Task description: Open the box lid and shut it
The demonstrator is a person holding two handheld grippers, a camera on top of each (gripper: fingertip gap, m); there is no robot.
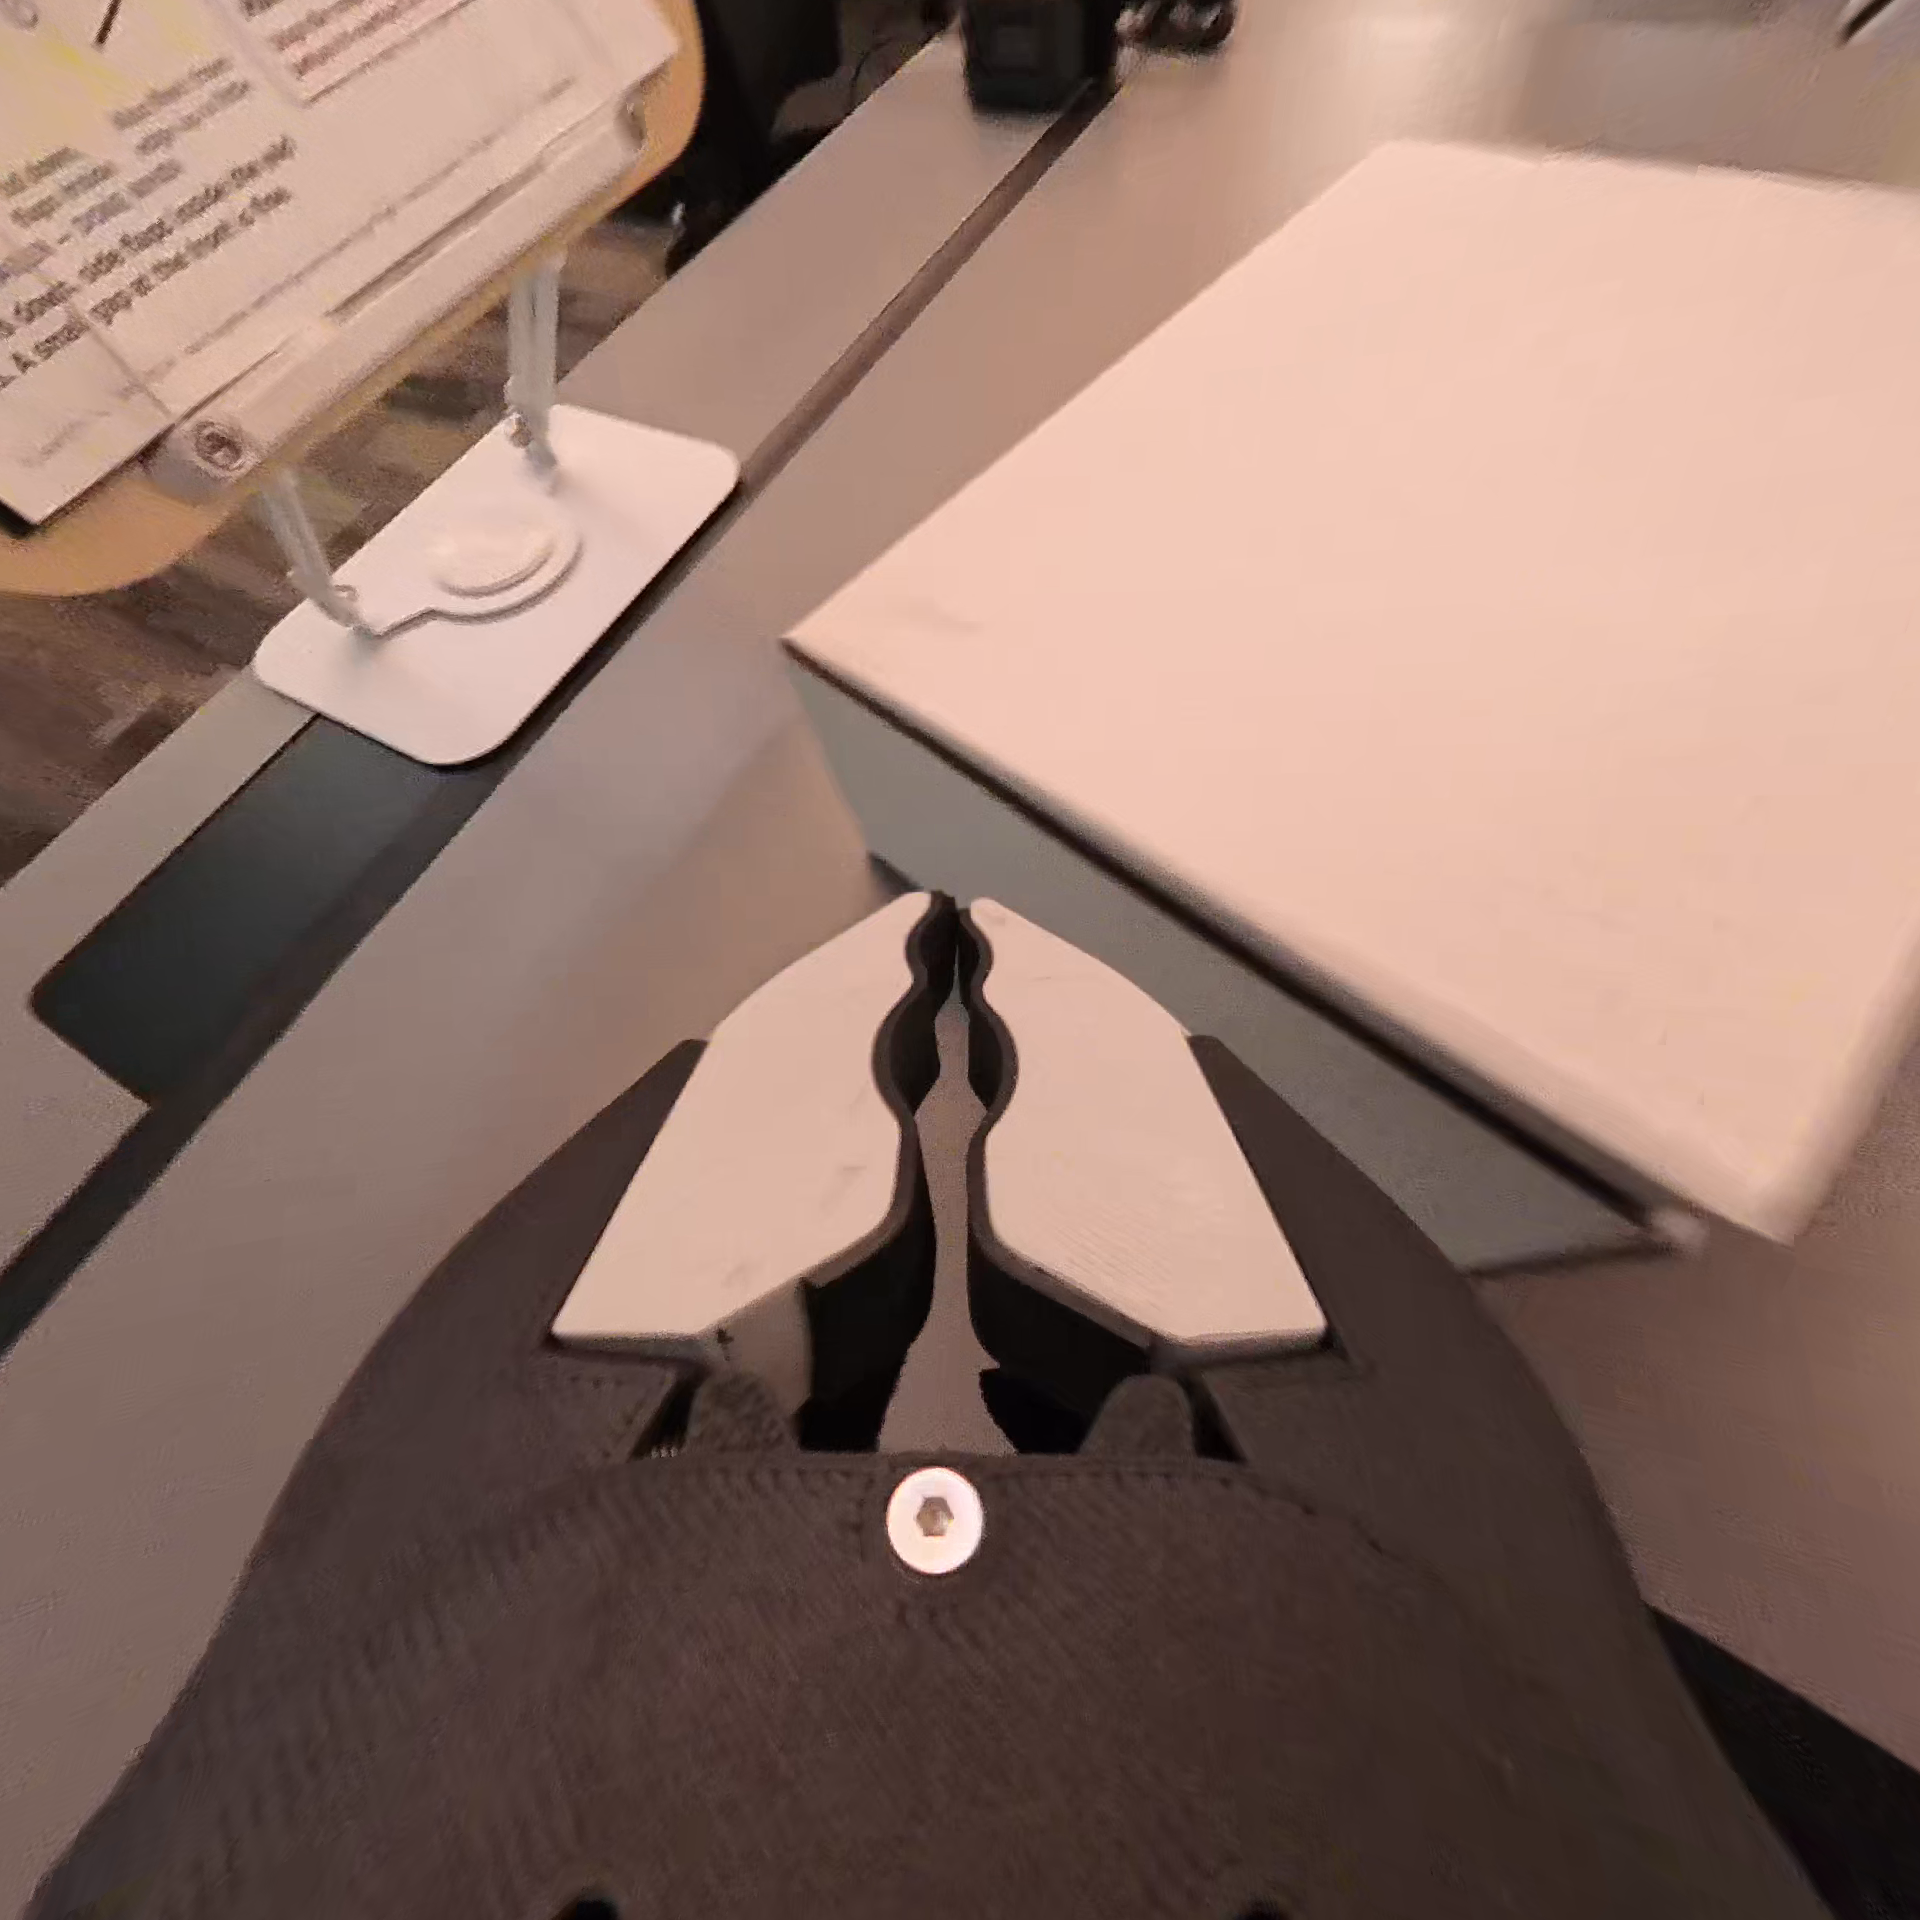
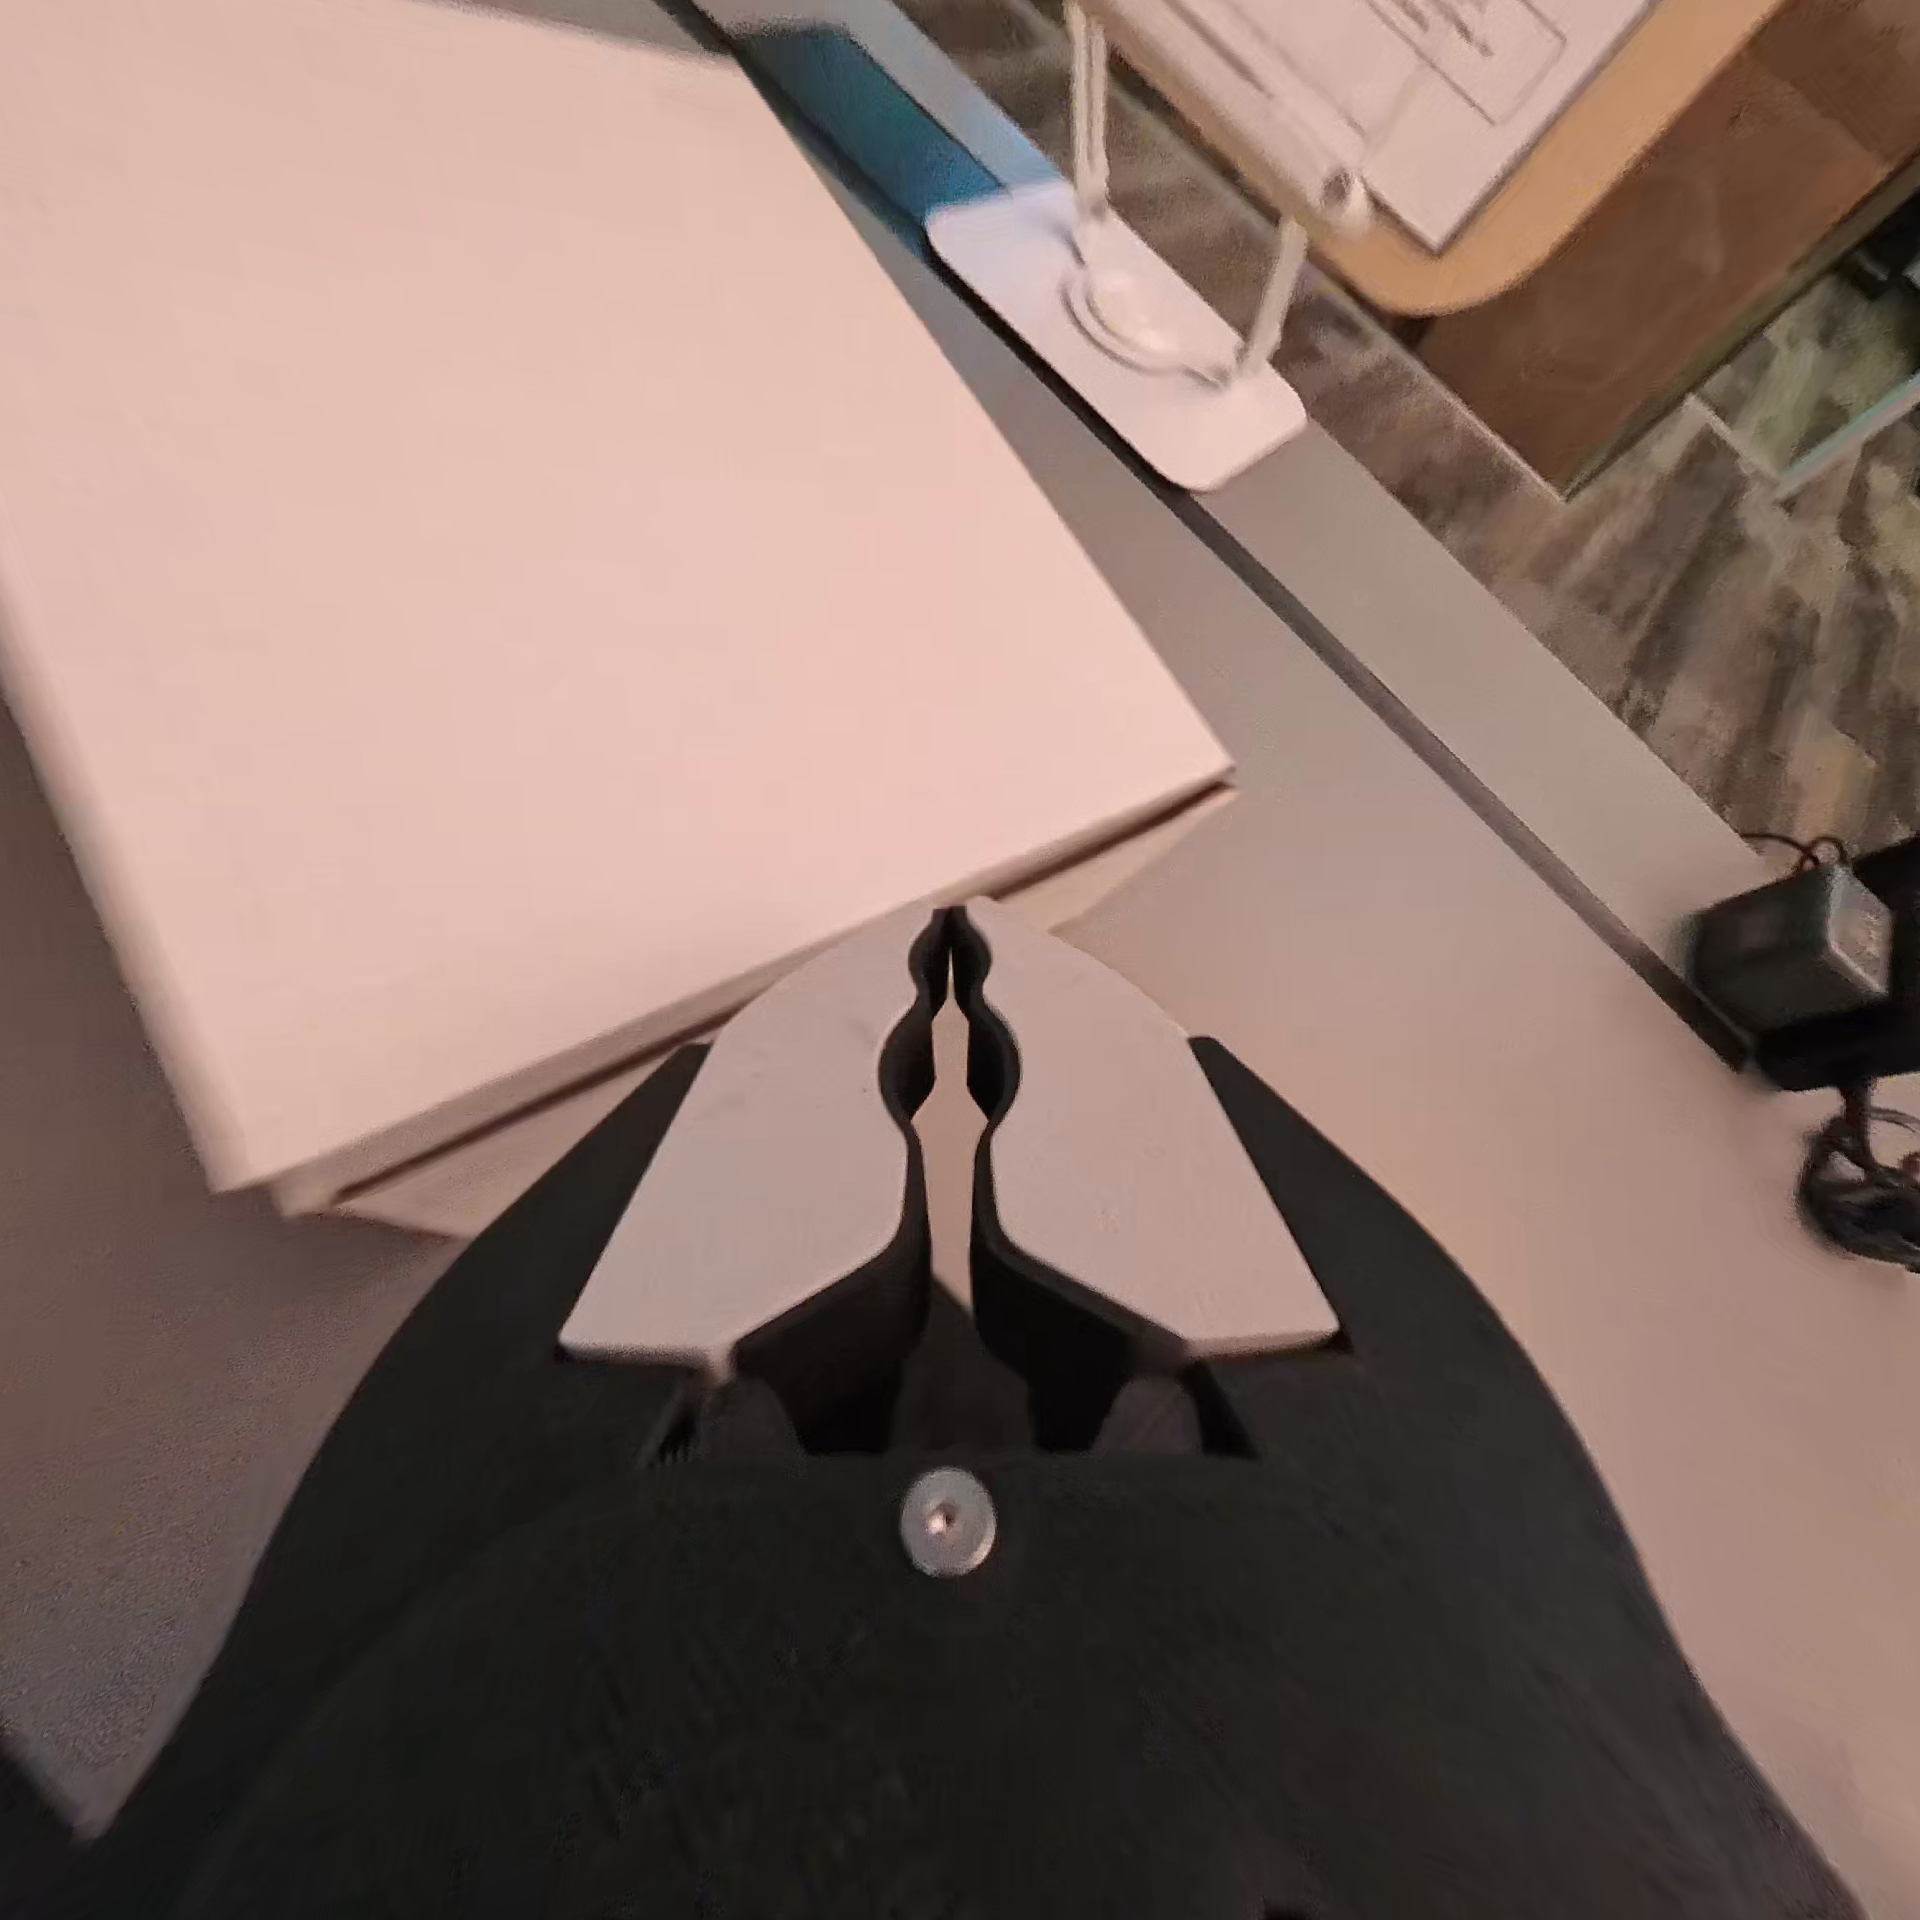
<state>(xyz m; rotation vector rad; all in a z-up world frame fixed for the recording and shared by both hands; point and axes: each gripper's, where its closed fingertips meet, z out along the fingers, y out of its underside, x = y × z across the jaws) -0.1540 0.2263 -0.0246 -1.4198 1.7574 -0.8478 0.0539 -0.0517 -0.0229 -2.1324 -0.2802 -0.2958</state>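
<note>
A flat white box (image 1: pixel 1455 623) lies on the pale table, its lid down with a thin dark seam along the side. In the left wrist view it fills the upper right; my left gripper (image 1: pixel 954 914) is shut and empty, its tips just off the box's near left side wall. In the right wrist view the box (image 2: pixel 468 499) fills the upper left; my right gripper (image 2: pixel 954 930) is shut and empty, its tips at the box's near right edge, just under the lid's rim. Whether either touches the box I cannot tell.
A white stand (image 1: pixel 499 592) holding a printed sheet (image 1: pixel 260 208) sits at the table's far edge; it also shows in the right wrist view (image 2: pixel 1122 322). A black adapter with cable (image 2: pixel 1797 956) lies on the table to the right. Patterned floor lies beyond the table edge.
</note>
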